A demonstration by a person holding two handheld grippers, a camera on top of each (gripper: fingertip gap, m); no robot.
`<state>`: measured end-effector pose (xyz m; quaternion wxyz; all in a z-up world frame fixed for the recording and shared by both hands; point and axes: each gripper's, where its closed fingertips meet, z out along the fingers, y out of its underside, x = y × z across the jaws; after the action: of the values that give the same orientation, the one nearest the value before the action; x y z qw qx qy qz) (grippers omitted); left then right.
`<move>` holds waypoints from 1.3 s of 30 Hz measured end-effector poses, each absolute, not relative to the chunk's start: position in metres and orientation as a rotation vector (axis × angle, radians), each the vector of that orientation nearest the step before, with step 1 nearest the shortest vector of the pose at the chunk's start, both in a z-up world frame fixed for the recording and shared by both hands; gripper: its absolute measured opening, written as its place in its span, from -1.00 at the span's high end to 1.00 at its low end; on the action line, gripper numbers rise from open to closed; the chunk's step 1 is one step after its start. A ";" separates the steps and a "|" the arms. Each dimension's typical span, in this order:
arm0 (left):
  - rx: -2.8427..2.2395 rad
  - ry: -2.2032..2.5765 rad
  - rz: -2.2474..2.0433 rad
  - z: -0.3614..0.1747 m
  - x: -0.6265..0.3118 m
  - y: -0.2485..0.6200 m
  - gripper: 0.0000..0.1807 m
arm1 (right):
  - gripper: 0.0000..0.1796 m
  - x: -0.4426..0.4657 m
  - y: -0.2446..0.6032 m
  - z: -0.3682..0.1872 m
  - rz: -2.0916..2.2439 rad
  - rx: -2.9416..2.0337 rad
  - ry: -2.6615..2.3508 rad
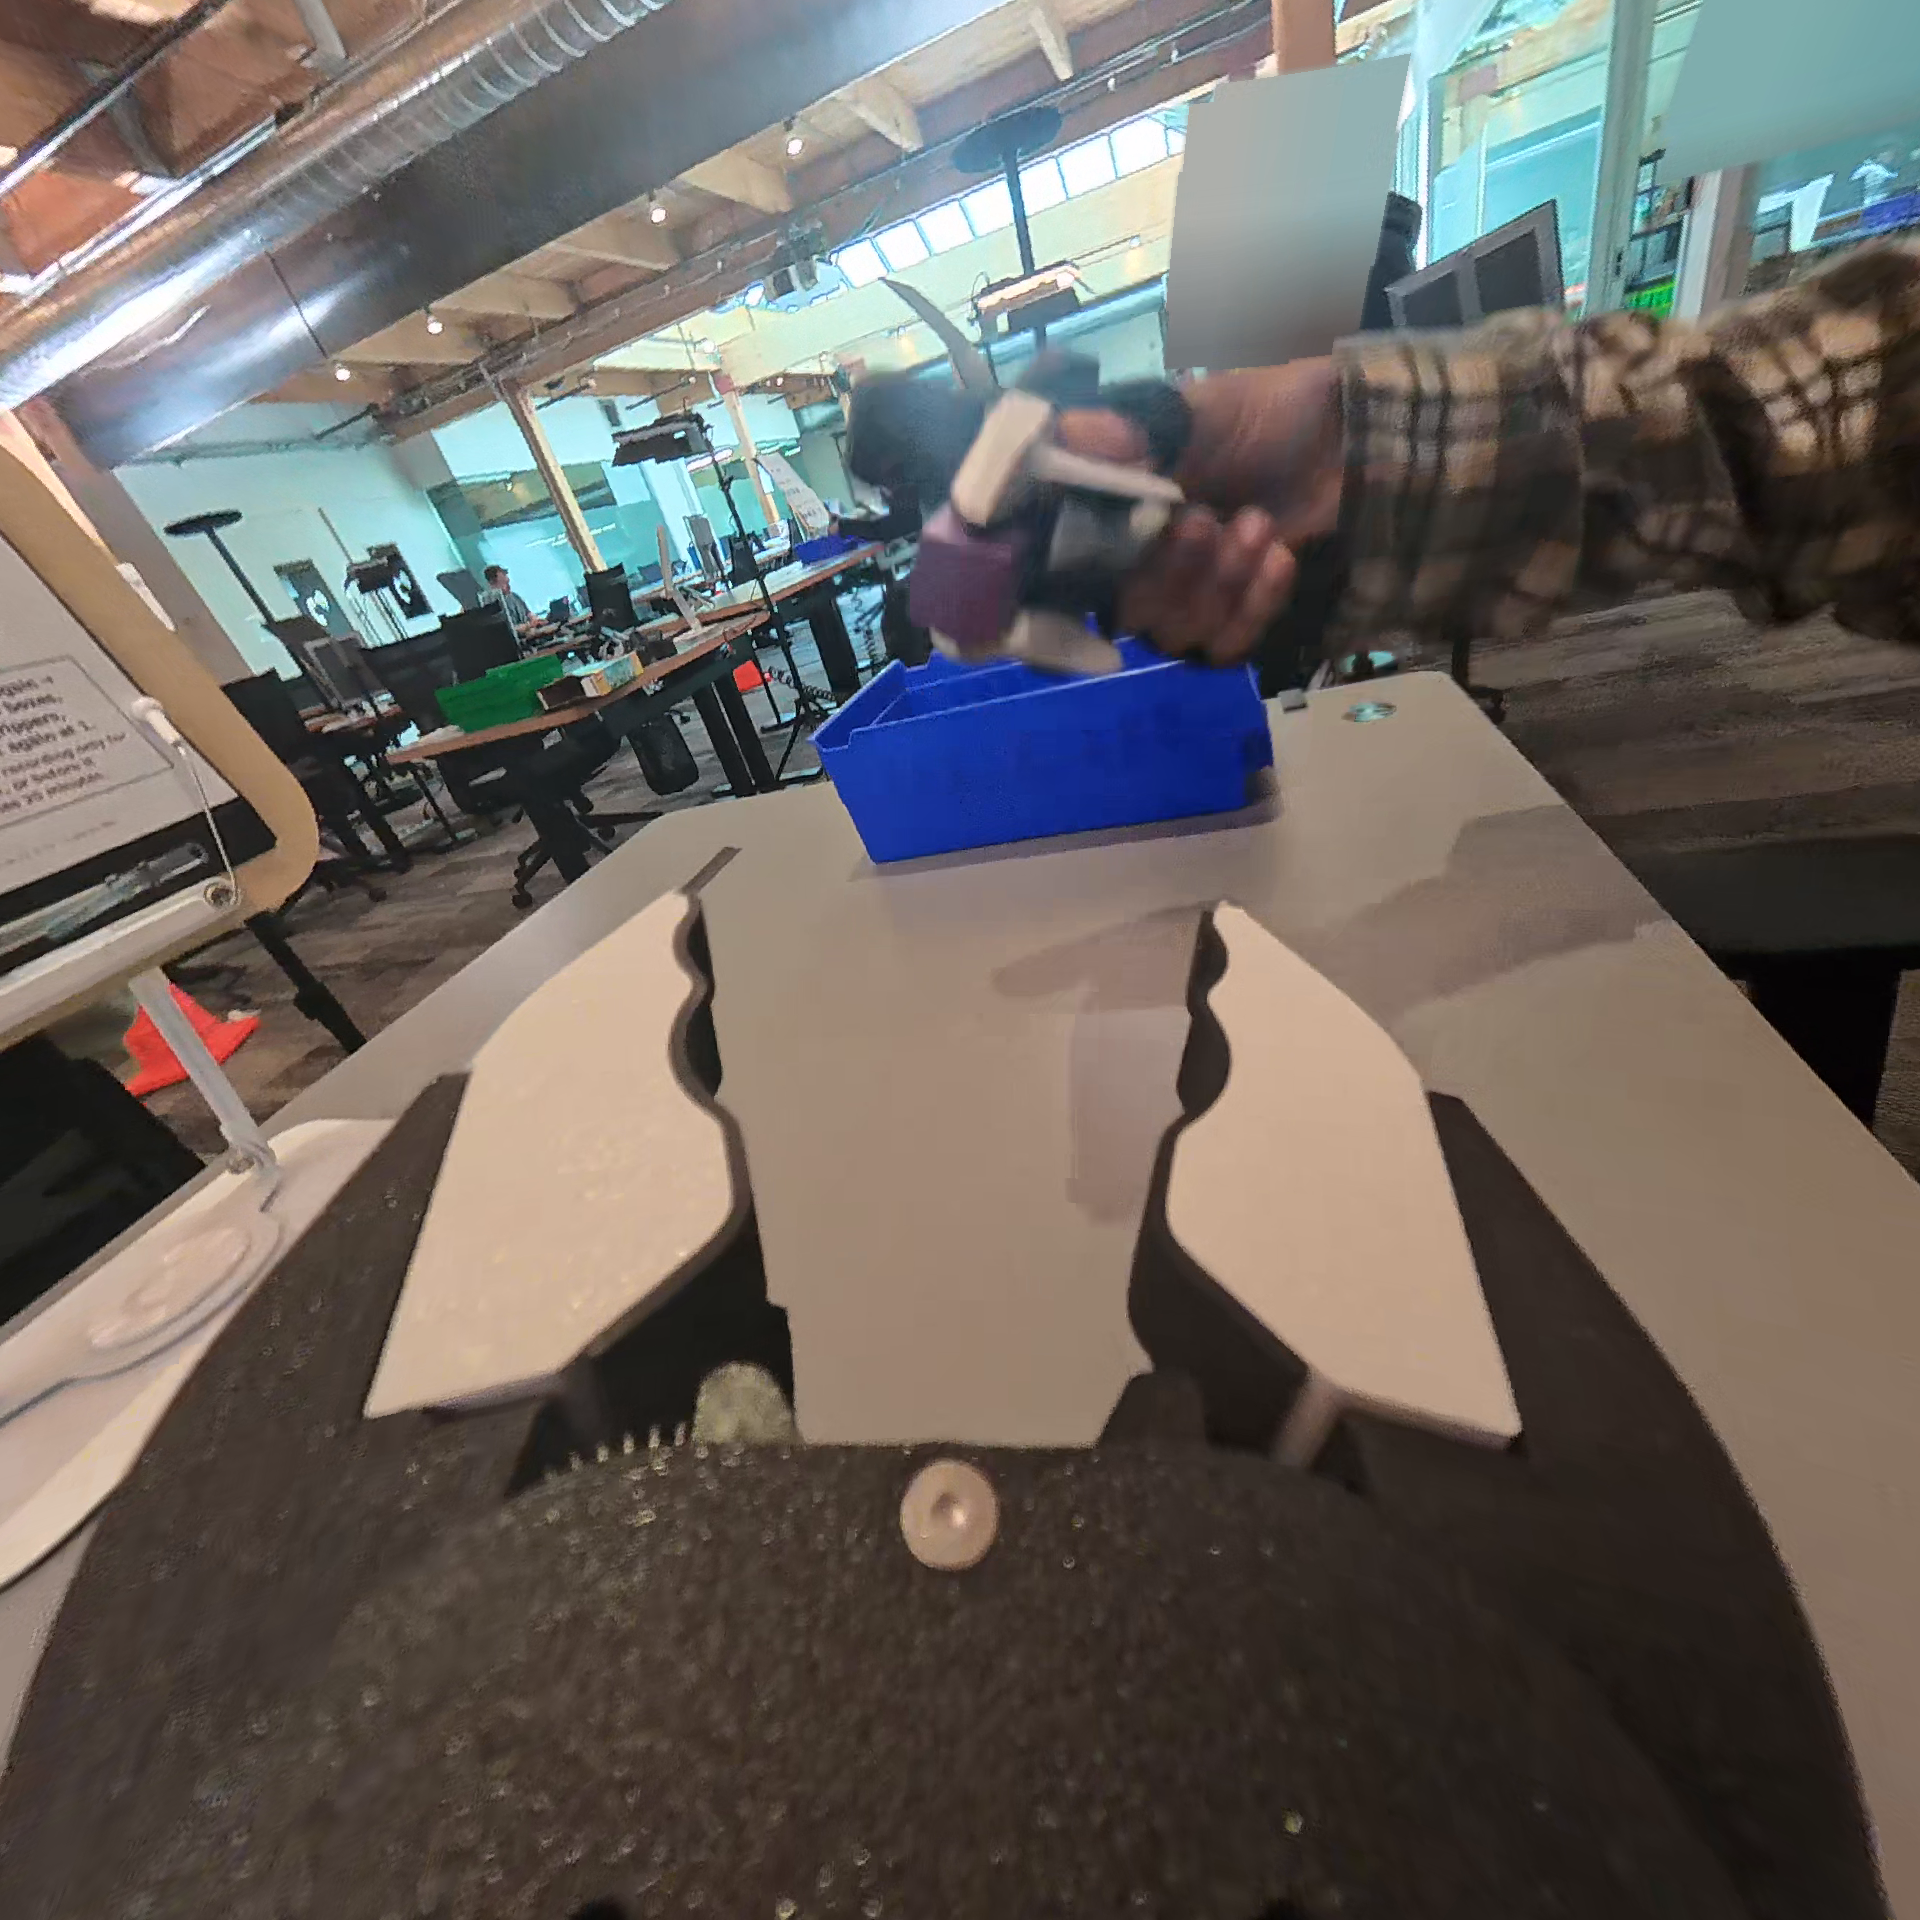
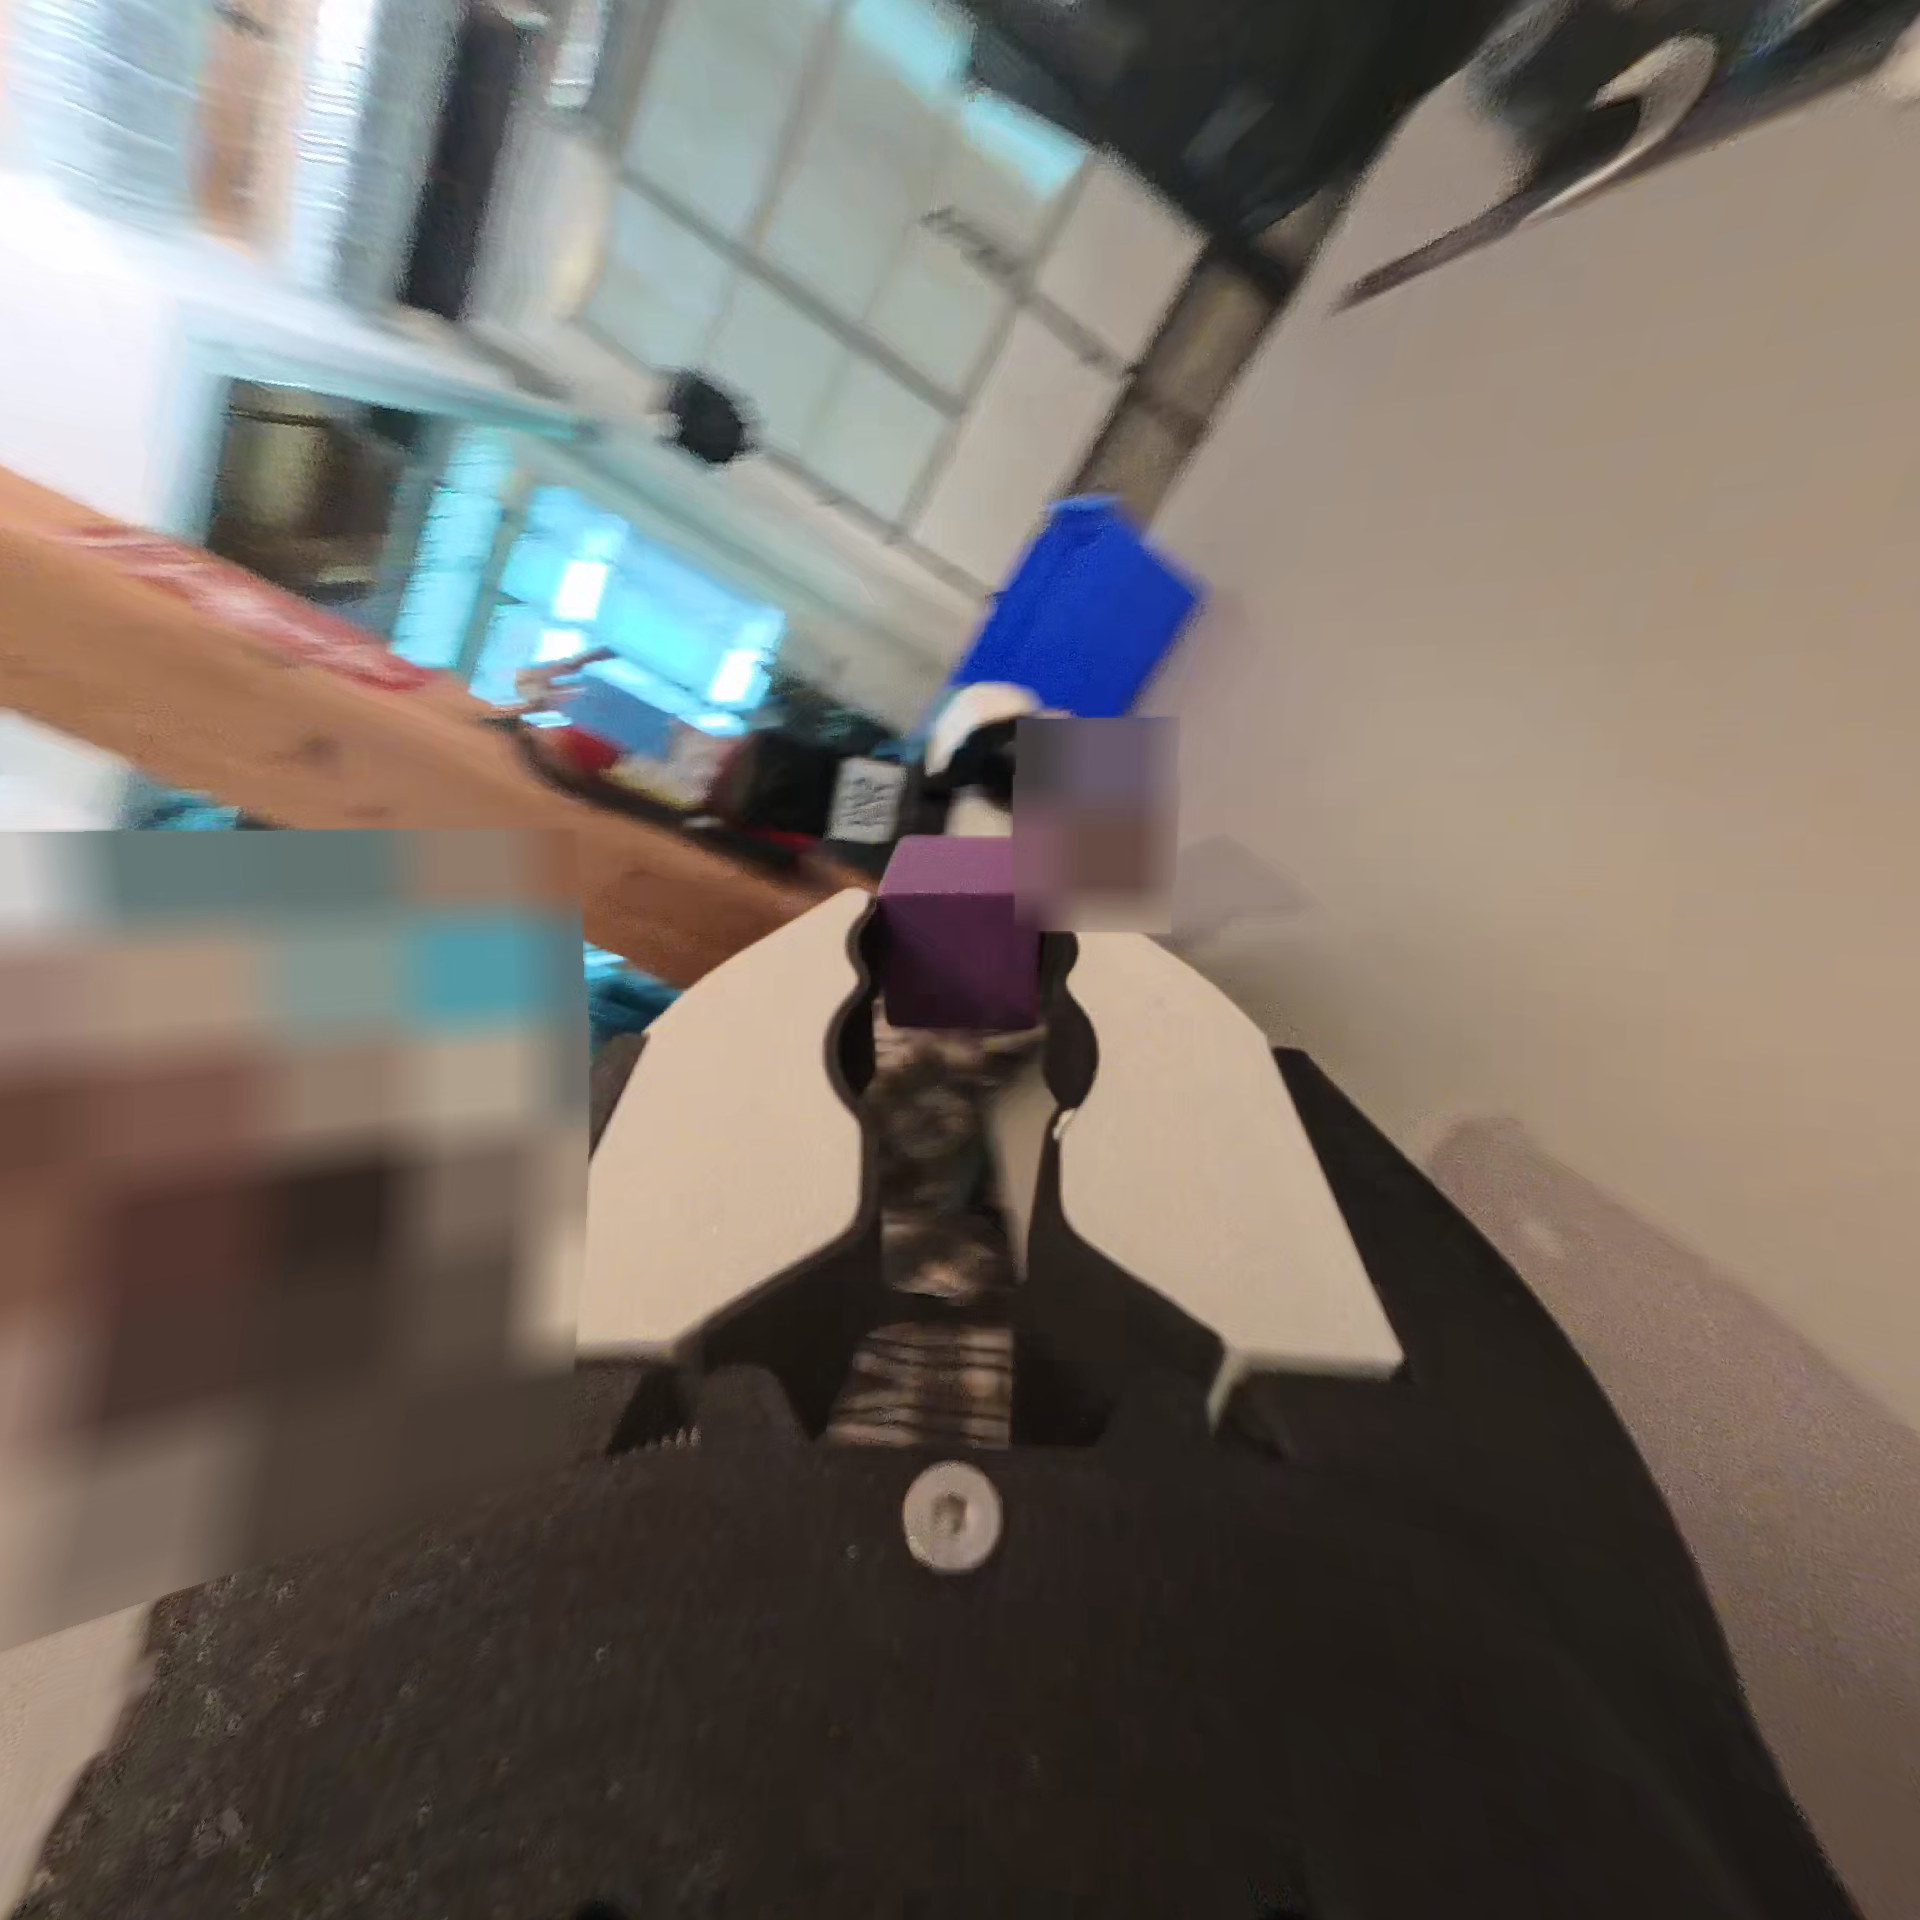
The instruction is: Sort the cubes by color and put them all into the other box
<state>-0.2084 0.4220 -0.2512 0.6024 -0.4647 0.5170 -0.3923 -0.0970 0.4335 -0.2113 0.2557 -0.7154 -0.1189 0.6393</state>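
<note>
the right gripper (image 2: pixel 961 961) has its fingers (image 2: pixel 727 1122) clamped on a purple cube (image 2: pixel 951 961), held in the air just above the blue box (image 1: pixel 1049 769) at the far end of the grey desk (image 1: pixel 1455 935). the left gripper (image 1: pixel 951 997) hangs low over the bare desk, fingers spread wide with nothing between them. a plaid sleeve (image 1: pixel 1621 468) reaches in from the right.

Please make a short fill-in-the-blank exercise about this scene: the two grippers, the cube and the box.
1. The right gripper is shut on a ____ cube.
2. The left gripper is ____ and holds nothing.
3. The box on the grey table is ____ in colour.
4. In the left wrist view the right gripper hangs ____ the box.

Missing words: purple; open; blue; above
</note>
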 end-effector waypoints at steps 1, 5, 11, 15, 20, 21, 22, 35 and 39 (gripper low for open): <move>-1.088 1.197 -0.907 -0.253 -0.208 0.422 0.04 | 0.69 -0.065 0.444 -0.208 1.559 -2.001 -0.310; -1.138 1.196 -0.938 -0.259 -0.204 0.422 0.05 | 0.69 0.082 0.494 -0.204 0.771 -2.209 -0.219; -1.227 1.216 -1.024 -0.272 -0.202 0.424 0.13 | 0.68 0.217 0.530 -0.273 0.200 -2.544 -0.067; -1.214 1.208 -0.993 -0.269 -0.204 0.426 0.18 | 0.68 0.222 0.545 -0.332 0.197 -2.673 -0.045; -1.212 1.216 -0.958 -0.272 -0.203 0.427 0.20 | 0.68 0.226 0.557 -0.377 0.150 -2.759 -0.037; -1.213 1.226 -0.951 -0.273 -0.202 0.426 0.20 | 0.68 0.226 0.559 -0.382 0.151 -2.763 -0.027; -1.214 1.238 -0.944 -0.275 -0.202 0.426 0.20 | 0.68 0.226 0.562 -0.386 0.159 -2.763 -0.021; -1.223 1.194 -0.927 -0.269 -0.209 0.434 0.20 | 0.37 0.235 0.559 -0.267 0.115 -2.572 -0.071; -1.232 1.195 -0.916 -0.270 -0.209 0.436 0.20 | 0.16 0.190 0.548 -0.189 0.119 -2.394 -0.247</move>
<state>-0.2093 0.4356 -0.2704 0.5629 -0.5233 0.5078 -0.3891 0.1900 0.5479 -0.1892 0.3579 -0.9277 -0.0957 0.0461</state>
